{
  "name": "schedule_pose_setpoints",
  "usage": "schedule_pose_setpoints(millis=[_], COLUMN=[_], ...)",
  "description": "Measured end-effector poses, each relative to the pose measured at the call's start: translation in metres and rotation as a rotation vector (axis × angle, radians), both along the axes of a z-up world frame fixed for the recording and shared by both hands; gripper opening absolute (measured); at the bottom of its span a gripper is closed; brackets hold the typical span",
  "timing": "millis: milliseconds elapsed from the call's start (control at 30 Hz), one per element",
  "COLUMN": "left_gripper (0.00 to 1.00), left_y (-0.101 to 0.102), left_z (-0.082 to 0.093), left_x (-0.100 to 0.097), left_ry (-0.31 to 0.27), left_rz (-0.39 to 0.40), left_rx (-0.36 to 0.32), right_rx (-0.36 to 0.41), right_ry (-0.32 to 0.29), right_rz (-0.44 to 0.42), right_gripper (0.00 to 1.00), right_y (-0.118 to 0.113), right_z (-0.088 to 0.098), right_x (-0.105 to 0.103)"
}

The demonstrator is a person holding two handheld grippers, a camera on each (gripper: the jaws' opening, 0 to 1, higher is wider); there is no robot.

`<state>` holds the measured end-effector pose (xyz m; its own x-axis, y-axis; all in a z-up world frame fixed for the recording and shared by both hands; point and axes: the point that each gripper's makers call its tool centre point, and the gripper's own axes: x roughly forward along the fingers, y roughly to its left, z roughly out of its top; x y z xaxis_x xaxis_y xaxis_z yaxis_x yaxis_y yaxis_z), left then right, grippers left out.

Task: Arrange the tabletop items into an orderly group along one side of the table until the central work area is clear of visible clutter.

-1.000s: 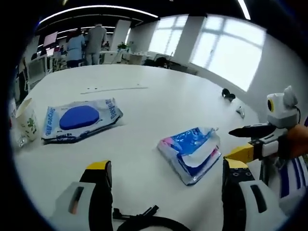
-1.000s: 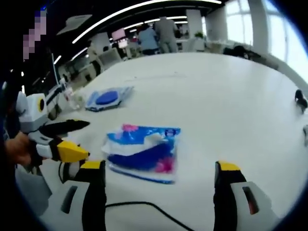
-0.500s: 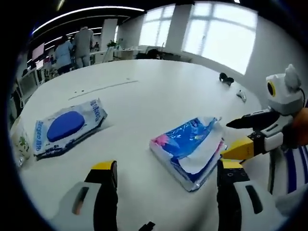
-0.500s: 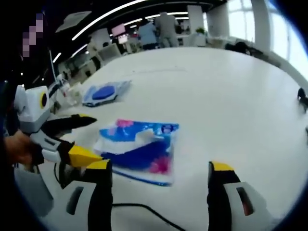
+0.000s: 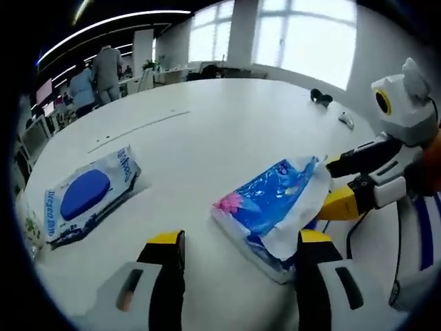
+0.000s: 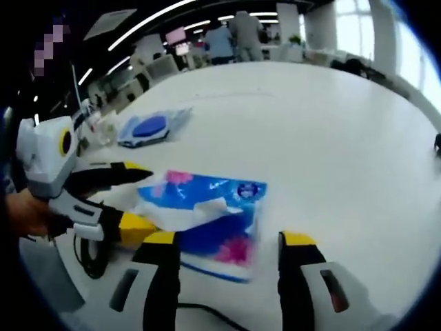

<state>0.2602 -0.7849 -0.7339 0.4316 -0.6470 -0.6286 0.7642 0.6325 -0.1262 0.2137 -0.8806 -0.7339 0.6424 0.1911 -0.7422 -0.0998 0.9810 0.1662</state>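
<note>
The tissue pack (image 5: 272,207) lies on the white desk (image 5: 227,131) at lower centre of the left gripper view, blue with pink at one end, a white tissue sticking out of its top. The left tongs (image 5: 238,241) rise from the bottom of that frame, set wide, with the pack's near corner between their yellow tips; I cannot tell if they touch it. At the right edge the right tongs (image 5: 337,183) reach in, one black tip above the pack's far end and one yellow tip below it, apparently closing round the tissue edge. In the right gripper view the same pack (image 6: 207,217) sits at centre, just ahead of the right tongs (image 6: 227,239), which also stand apart, while the left tongs (image 6: 134,196) come in from the left beside it. A wipes pack (image 5: 86,196) with a blue oval lid lies well apart at left. Two people (image 5: 96,69) stand far off at upper left.
</note>
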Motion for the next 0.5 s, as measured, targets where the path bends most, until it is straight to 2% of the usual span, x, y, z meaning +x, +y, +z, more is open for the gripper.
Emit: schedule_pose_setpoints(millis=[233, 367, 500], left_gripper=[0.5, 0.43, 0.33], left_y=[-0.002, -0.0036, -0.0051], left_z=[-0.0022, -0.0047, -0.0059], left_x=[0.0033, 0.0022, 0.0004], left_ry=[-0.004, 0.009, 0.009], left_rz=[-0.004, -0.005, -0.01], left_rx=[0.01, 0.01, 0.012], right_rx=[0.005, -0.006, 0.001], right_ry=[0.013, 0.02, 0.028], right_rz=[-0.001, -0.009, -0.016], right_gripper=[0.39, 0.26, 0.19], right_y=[-0.0002, -0.0024, -0.0023], right_z=[-0.0022, -0.0027, -0.0035], right_x=[0.0021, 0.0041, 0.0044])
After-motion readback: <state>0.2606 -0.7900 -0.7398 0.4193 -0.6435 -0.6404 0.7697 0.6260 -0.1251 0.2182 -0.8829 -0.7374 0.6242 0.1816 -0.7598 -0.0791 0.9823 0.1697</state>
